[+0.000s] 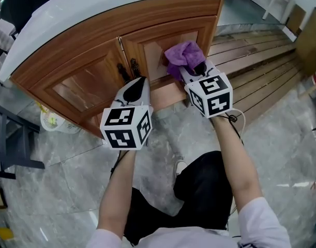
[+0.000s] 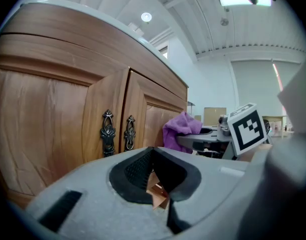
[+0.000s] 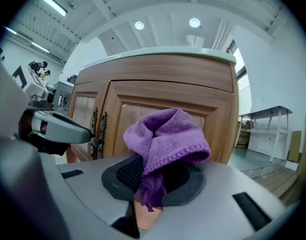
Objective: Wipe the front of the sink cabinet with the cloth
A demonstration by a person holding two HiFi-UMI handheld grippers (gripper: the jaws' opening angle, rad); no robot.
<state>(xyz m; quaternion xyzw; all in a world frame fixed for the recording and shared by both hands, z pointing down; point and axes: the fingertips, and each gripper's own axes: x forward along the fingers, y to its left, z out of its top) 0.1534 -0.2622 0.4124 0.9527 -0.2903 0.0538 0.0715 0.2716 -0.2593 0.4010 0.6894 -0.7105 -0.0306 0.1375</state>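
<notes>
A purple cloth (image 1: 182, 57) is bunched against the right door of the wooden sink cabinet (image 1: 90, 50). My right gripper (image 1: 191, 72) is shut on the cloth (image 3: 165, 139), which folds over its jaws just in front of the door panel (image 3: 208, 121). My left gripper (image 1: 135, 85) is shut with nothing in it and points at the two dark metal door handles (image 2: 116, 132) where the doors meet. From the left gripper view the cloth (image 2: 182, 129) and the right gripper's marker cube (image 2: 248, 129) show to the right.
A white countertop (image 1: 111, 1) overhangs the cabinet. A white basket (image 1: 57, 122) sits on the floor at the cabinet's left end. Wooden decking (image 1: 261, 61) lies to the right. A dark metal frame (image 1: 8, 143) stands at the left. The person's legs (image 1: 199, 190) are below on the grey marble floor.
</notes>
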